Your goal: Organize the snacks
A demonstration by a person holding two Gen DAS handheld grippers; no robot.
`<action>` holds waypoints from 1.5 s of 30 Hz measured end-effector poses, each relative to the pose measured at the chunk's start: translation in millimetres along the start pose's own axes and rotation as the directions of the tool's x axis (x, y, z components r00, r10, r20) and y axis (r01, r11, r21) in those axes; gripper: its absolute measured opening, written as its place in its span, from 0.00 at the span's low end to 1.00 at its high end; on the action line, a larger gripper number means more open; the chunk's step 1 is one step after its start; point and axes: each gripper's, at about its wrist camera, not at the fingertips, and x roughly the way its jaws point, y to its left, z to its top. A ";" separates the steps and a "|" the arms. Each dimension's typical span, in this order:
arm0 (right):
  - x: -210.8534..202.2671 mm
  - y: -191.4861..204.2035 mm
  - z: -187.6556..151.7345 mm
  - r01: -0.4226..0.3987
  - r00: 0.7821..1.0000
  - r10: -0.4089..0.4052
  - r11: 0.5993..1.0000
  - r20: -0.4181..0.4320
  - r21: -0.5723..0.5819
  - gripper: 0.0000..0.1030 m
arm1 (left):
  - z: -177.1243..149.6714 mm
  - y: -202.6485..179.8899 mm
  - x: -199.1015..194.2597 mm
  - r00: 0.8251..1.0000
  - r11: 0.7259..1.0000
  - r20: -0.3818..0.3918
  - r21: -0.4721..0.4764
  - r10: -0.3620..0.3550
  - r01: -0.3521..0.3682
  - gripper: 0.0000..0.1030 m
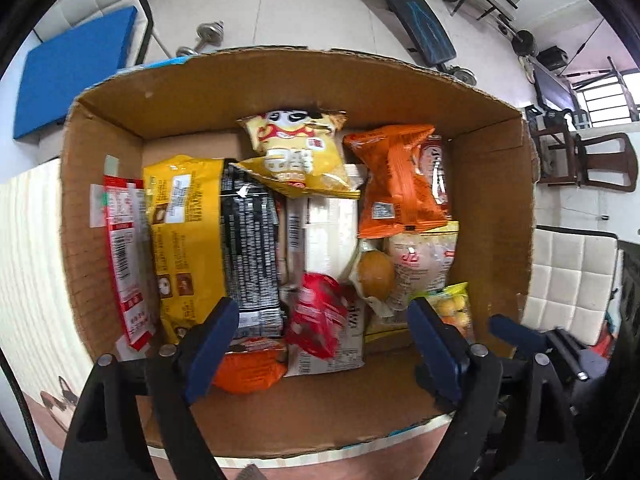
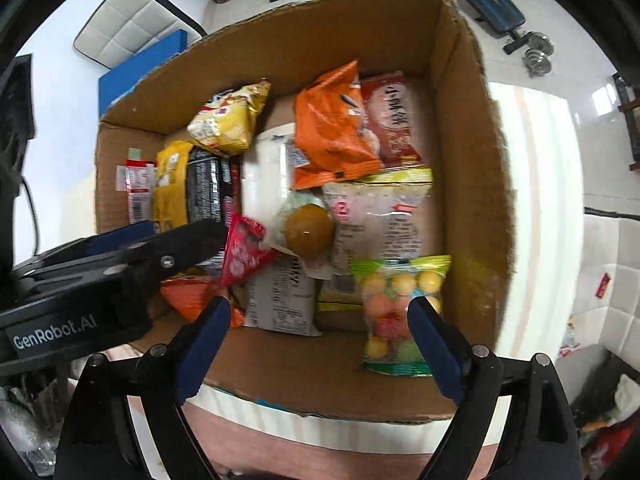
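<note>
An open cardboard box on the table is packed with snack packs. Among them are a yellow chip bag, an orange bag, and a yellow pack beside a black one. My left gripper hangs open over the box's near side. A small red packet, blurred, lies between its fingers, and neither pad touches it. My right gripper is open too, above the near right corner. Its right finger overlaps a clear bag of coloured candy balls. The red packet sits at the tip of the left gripper.
The box stands on a pale striped table. On the floor behind are a blue mat, a dumbbell and a dark bench. A white padded seat is at the right. The right gripper is close beside the left.
</note>
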 end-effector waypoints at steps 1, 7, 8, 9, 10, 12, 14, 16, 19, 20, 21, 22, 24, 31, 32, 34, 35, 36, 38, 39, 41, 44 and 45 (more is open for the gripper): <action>-0.8 -0.8 -1.3 0.024 1.000 -0.024 1.000 0.009 -0.003 0.90 | -2.1 1.2 -0.5 1.000 1.000 0.001 0.000 0.004 -0.004 0.87; -10.3 -6.1 -11.4 0.056 0.997 -0.056 0.998 0.058 0.011 0.90 | -21.0 7.6 -7.5 0.998 0.998 0.042 -0.003 0.055 -0.055 0.87; -13.0 -6.6 -14.1 0.058 0.996 -0.058 0.998 0.069 0.012 0.90 | -24.6 8.4 -8.2 0.997 0.998 0.047 -0.005 0.057 -0.057 0.87; -16.0 -7.0 -16.7 0.061 0.995 -0.061 0.998 0.079 0.011 0.90 | -29.9 10.0 -10.6 0.997 0.998 0.055 -0.008 0.061 -0.060 0.87; -18.9 -6.3 -20.9 0.064 0.994 -0.065 0.998 0.089 0.010 0.90 | -34.4 11.7 -13.1 0.996 0.998 0.064 -0.013 0.059 -0.059 0.87; -24.1 -5.1 -28.5 0.057 0.992 -0.058 0.998 0.112 0.010 0.90 | -44.3 14.6 -20.8 0.993 0.998 0.097 -0.027 0.062 -0.060 0.87; -31.3 -2.7 -39.2 0.061 0.987 -0.062 0.998 0.146 0.010 0.90 | -56.5 17.3 -29.9 0.987 0.997 0.137 -0.032 0.081 -0.077 0.87; -39.5 -0.7 -51.3 0.069 0.981 -0.070 0.998 0.182 0.009 0.90 | -69.1 18.2 -37.2 0.981 0.995 0.172 -0.034 0.094 -0.090 0.87; -48.6 3.4 -68.7 0.077 0.973 -0.075 0.997 0.220 0.003 0.90 | -88.7 18.8 -48.3 0.968 0.994 0.225 -0.044 0.108 -0.100 0.87; -53.5 5.7 -77.3 0.089 0.967 -0.086 0.996 0.242 -0.002 0.90 | -95.3 19.3 -53.0 0.963 0.993 0.244 -0.048 0.115 -0.106 0.87; -57.8 7.5 -84.2 0.095 0.962 -0.091 0.995 0.259 -0.004 0.90 | -101.6 18.7 -56.3 0.958 0.992 0.259 -0.050 0.121 -0.112 0.87; -60.3 8.6 -88.7 0.097 0.958 -0.092 0.995 0.271 -0.006 0.90 | -109.8 18.6 -61.3 0.951 0.992 0.281 -0.050 0.128 -0.118 0.87; -69.7 13.0 -104.9 0.108 0.946 -0.099 0.994 0.308 -0.014 0.90 | -123.2 18.1 -69.6 0.936 0.989 0.320 -0.052 0.147 -0.138 0.87; -97.7 21.3 -153.8 0.116 0.915 -0.098 0.993 0.391 -0.023 0.90 | -174.4 15.0 -102.2 0.886 0.985 0.430 -0.055 0.173 -0.166 0.87; -101.5 22.2 -160.6 0.118 0.911 -0.099 0.993 0.401 -0.024 0.90 | -182.1 14.3 -106.6 0.878 0.984 0.445 -0.055 0.177 -0.171 0.87; -107.8 23.3 -171.7 0.117 0.904 -0.096 0.993 0.417 -0.024 0.90 | -194.0 12.1 -113.8 0.864 0.982 0.469 -0.054 0.183 -0.179 0.87; -112.3 23.7 -179.4 0.116 0.899 -0.095 0.993 0.427 -0.024 0.90 | -199.5 11.1 -117.1 0.856 0.981 0.481 -0.054 0.188 -0.185 0.87; -116.3 24.2 -186.5 0.116 0.895 -0.093 0.993 0.436 -0.026 0.90 | -206.0 9.9 -121.1 0.846 0.980 0.496 -0.055 0.194 -0.193 0.87; -123.8 24.6 -199.5 0.115 0.886 -0.092 0.993 0.454 -0.023 0.90 | -219.2 7.1 -128.1 0.830 0.978 0.520 -0.056 0.203 -0.203 0.87; -127.5 24.5 -205.5 0.113 0.882 -0.090 0.993 0.463 -0.022 0.90 | -225.7 5.8 -131.0 0.825 0.977 0.528 -0.056 0.203 -0.204 0.87; -135.7 26.3 -219.3 0.116 0.872 -0.091 0.993 0.482 -0.022 0.90 | -238.8 2.8 -138.3 0.812 0.977 0.548 -0.053 0.203 -0.208 0.87; -148.3 28.9 -239.5 0.120 0.858 -0.091 0.992 0.505 -0.027 0.90 | -259.0 -3.0 -149.4 0.794 0.975 0.573 -0.048 0.203 -0.216 0.87; -152.4 30.1 -244.8 0.120 0.854 -0.089 0.992 0.513 -0.028 0.90 | -266.5 -5.3 -153.3 0.788 0.975 0.581 -0.043 0.202 -0.219 0.87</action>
